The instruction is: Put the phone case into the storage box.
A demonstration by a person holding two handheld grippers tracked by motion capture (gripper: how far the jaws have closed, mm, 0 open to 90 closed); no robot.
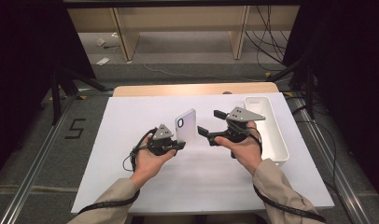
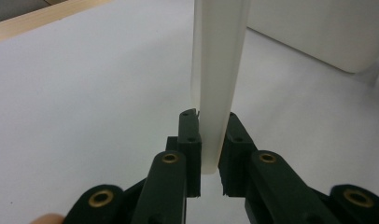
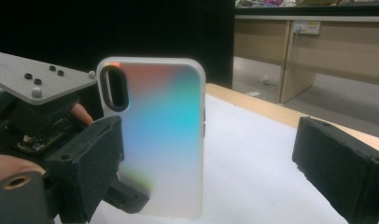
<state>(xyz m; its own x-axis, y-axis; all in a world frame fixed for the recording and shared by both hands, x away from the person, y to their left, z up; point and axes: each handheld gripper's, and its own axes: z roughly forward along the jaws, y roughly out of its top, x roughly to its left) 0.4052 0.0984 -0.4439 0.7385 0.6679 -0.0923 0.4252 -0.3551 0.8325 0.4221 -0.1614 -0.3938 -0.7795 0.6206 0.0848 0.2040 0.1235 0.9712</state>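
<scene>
Jaws on my left gripper (image 1: 178,145) pinch the bottom edge of the phone case (image 1: 185,125) and hold it standing up over the white surface (image 1: 131,140). My right gripper (image 1: 212,126) is wide open beside it, holding nothing. I think I am passing the case across. Next, my right gripper must close gently on its side. Both hands sit low, palms turned in.

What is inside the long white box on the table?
The white box looks empty: a bare white floor shows between its walls. The right gripper and the hand holding it cover part of its near left wall.
</scene>
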